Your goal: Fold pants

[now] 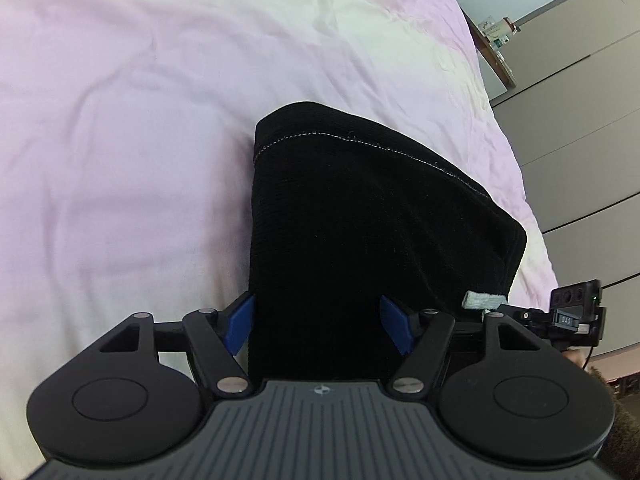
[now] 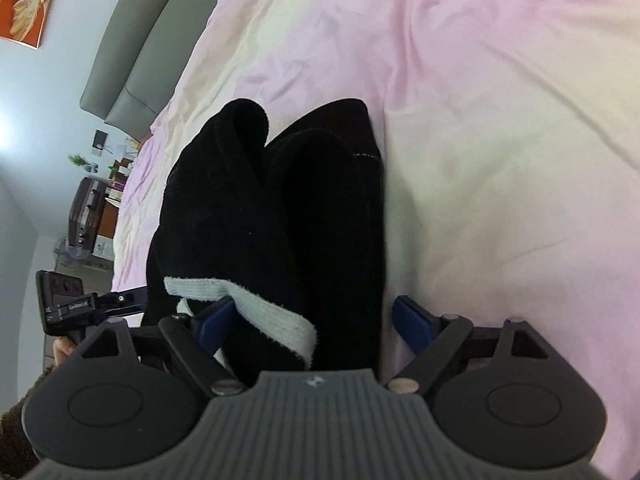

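Note:
The black pants (image 1: pixel 360 220) lie bunched and partly folded on the pink bed sheet (image 1: pixel 120 120). A pale stitched seam crosses their far end. My left gripper (image 1: pixel 318 324) is open, its blue pads (image 1: pixel 240 324) straddling the near edge of the pants. In the right wrist view the pants (image 2: pixel 280 208) form two thick folded lobes, with a white drawstring band (image 2: pixel 256 312) across the near part. My right gripper (image 2: pixel 316 324) is open around that near edge, the band lying over its left pad (image 2: pixel 214 320). The other gripper shows at the edge of each view (image 1: pixel 576 312) (image 2: pixel 68 300).
The bed sheet (image 2: pixel 500 160) spreads wide around the pants. Grey wardrobe panels (image 1: pixel 580 80) stand beyond the bed edge in the left wrist view. A grey headboard (image 2: pixel 128 52), a suitcase (image 2: pixel 86 216) and small shelf items show in the right wrist view.

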A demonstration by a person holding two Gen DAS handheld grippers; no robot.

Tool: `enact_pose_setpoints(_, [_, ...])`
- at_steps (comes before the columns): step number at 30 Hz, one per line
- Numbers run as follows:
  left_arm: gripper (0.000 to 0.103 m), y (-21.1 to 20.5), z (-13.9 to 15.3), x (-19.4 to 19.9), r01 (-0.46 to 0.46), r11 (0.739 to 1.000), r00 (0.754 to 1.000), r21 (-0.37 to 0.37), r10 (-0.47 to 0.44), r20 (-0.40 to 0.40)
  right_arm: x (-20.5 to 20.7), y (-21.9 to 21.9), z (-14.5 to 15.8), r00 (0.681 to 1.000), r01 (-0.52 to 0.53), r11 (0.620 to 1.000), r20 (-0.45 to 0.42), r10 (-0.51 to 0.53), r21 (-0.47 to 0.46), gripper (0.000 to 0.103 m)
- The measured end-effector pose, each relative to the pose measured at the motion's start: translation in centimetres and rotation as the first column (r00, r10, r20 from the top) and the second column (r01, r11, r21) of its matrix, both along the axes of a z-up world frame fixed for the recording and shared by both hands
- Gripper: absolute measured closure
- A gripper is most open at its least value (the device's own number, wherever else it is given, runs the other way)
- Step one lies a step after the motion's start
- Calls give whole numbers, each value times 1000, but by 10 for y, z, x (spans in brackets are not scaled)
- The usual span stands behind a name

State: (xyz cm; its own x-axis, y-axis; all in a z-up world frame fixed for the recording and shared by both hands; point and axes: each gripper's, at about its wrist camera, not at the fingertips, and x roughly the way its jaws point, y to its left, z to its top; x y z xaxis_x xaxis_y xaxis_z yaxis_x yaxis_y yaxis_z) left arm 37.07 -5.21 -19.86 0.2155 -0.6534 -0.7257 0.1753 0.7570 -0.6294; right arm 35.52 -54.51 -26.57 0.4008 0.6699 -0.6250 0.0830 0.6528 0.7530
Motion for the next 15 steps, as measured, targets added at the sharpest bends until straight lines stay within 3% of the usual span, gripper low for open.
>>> enact_pose_setpoints(2, [28, -1, -7, 3, -15, 1000, 1000, -13, 15, -15, 4, 1, -8, 1000, 3, 998, -4, -3, 56, 29])
enact_pose_setpoints(7, [55, -4, 2, -3, -22, 1000, 1000, -1, 22, 17, -1, 3, -4, 1000, 19, 997, 4, -20, 73, 45])
enact_pose_setpoints(11, [66, -8, 21, -9, -16, 999, 999, 34, 15, 48, -6, 11, 28, 1000, 12, 1000, 26, -12, 12, 54])
enact_pose_setpoints(15, [75, -6, 46, -21, -28, 999, 996, 22, 26, 81, -15, 18, 68, 998, 19, 1000, 61, -18, -4, 61])
